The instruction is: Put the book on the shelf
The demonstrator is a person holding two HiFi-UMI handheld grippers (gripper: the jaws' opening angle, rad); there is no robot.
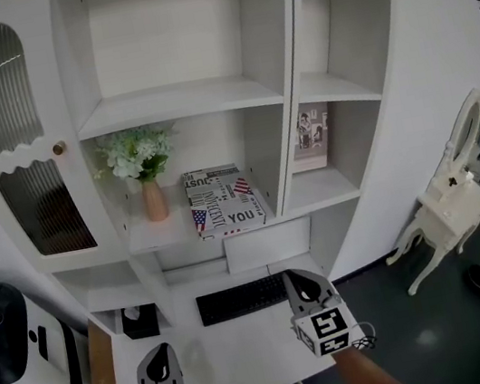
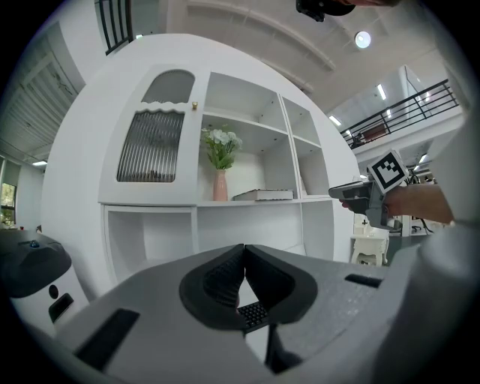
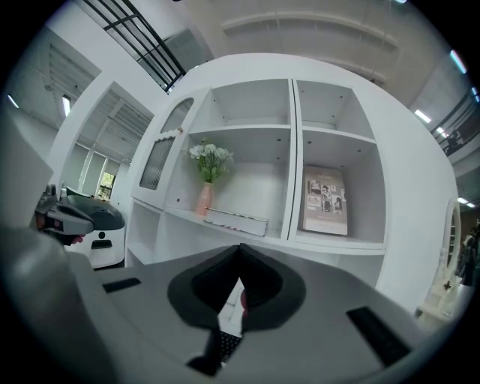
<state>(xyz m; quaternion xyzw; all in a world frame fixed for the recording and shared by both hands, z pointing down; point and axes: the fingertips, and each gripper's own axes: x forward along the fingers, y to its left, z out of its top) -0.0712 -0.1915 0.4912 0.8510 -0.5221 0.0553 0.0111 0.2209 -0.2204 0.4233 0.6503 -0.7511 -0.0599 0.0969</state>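
Book (image 1: 223, 200) | flat on shelf (image 1: 149, 237) | well apart from both closed jaws

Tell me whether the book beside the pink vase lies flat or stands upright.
Flat: the book lies cover-up on the shelf beside the vase.

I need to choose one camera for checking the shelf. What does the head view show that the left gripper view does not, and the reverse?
Only the head view: the upright book with a photo-printed cover in the right compartment. Only the left gripper view: the round ceiling lamp and the black metal balcony railing. Both: the pink vase of white flowers, the flat book with a lettered cover lying beside it on the white shelf board, and the right gripper.
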